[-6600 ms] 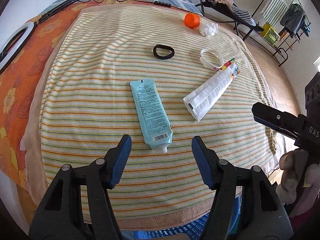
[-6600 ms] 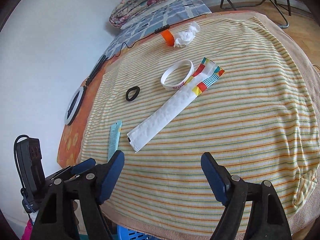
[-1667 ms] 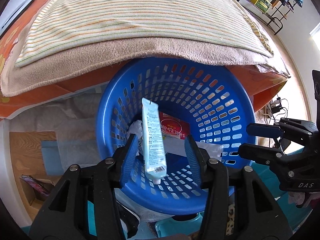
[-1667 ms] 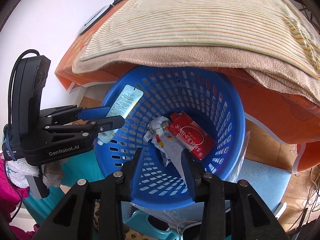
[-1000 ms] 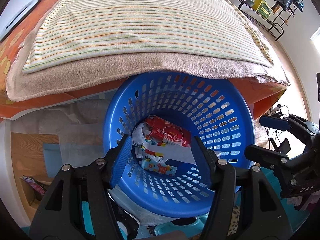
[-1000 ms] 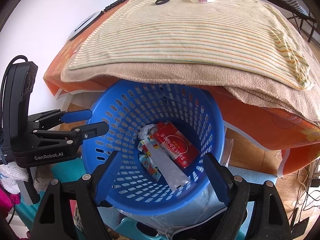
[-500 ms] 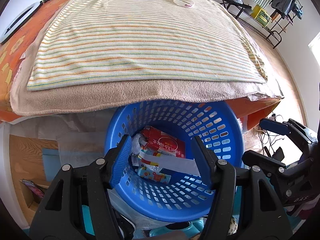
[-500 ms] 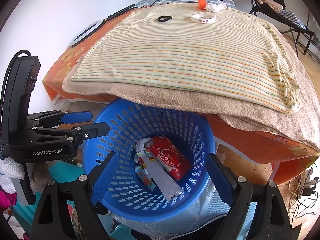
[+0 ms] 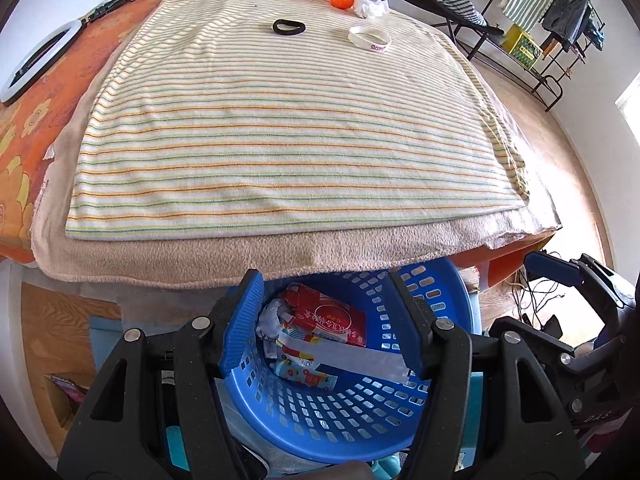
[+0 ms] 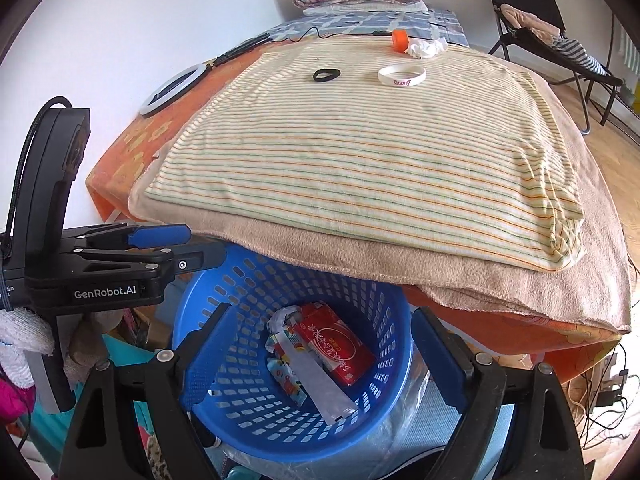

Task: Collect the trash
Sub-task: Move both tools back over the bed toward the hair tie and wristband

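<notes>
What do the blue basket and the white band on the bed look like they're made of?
Blue basket: looks like rigid moulded plastic, slightly glossy, with regular slotted holes in its wall. White band: probably silicone or rubber, a smooth matte ring that holds its shape, with printed lettering; the exact material can't be confirmed.

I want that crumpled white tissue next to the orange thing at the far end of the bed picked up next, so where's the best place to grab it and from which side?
Take the crumpled tissue from above, pinching across its bunched middle. It is a loose, soft wad lying on the striped blanket, so it should compress between the fingers. Line up the open right hand-held gripper so neither finger comes down on the side where the orange object sits right beside it.
</notes>
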`<state>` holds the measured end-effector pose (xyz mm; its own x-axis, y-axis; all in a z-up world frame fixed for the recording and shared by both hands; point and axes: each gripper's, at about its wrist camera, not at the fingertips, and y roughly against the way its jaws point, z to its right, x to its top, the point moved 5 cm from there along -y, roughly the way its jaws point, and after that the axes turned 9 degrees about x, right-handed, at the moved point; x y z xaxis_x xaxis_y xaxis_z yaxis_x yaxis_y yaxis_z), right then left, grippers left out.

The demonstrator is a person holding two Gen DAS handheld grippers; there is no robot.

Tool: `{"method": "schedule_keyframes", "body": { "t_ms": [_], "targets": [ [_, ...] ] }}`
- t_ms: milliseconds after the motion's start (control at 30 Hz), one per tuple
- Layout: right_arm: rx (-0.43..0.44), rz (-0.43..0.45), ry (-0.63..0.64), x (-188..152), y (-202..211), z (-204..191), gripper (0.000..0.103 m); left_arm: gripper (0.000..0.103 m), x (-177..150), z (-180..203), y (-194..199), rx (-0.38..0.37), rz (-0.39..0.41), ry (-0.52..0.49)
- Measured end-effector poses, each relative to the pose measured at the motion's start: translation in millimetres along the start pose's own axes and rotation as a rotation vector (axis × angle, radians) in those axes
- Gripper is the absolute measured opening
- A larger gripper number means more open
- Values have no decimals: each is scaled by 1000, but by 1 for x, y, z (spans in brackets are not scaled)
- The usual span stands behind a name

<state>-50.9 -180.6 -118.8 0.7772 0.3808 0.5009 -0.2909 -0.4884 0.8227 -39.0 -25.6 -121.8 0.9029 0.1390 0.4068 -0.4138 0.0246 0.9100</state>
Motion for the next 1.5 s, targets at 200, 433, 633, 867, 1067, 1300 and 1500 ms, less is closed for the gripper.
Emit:
{"method": "schedule_keyframes", "body": {
  "t_ms": [200,433,633,867,1067,1300,1500],
  "targets": [
    [-13,14,-6,14,2,4,90,63,22,1,-1,-1,12,1],
    [-25,34,-48,36,2,21,90,63,53,2,-6,-12,27,6],
    [-62,110,-49,66,5,40,90,63,82,1,-16,1,41,0],
    [-110,237,-8,116,6,60,90,63,125,-4,-26,6,79,13],
    [-128,260,-32,157,-7,79,90,63,156,-9,-34,-13,98,47],
    [-136,218,-58,198,-28,99,90,63,185,-20,-50,1,104,82],
    [-120,187,-104,223,-49,115,89,63,209,-24,-66,8,106,113]
  ]
}}
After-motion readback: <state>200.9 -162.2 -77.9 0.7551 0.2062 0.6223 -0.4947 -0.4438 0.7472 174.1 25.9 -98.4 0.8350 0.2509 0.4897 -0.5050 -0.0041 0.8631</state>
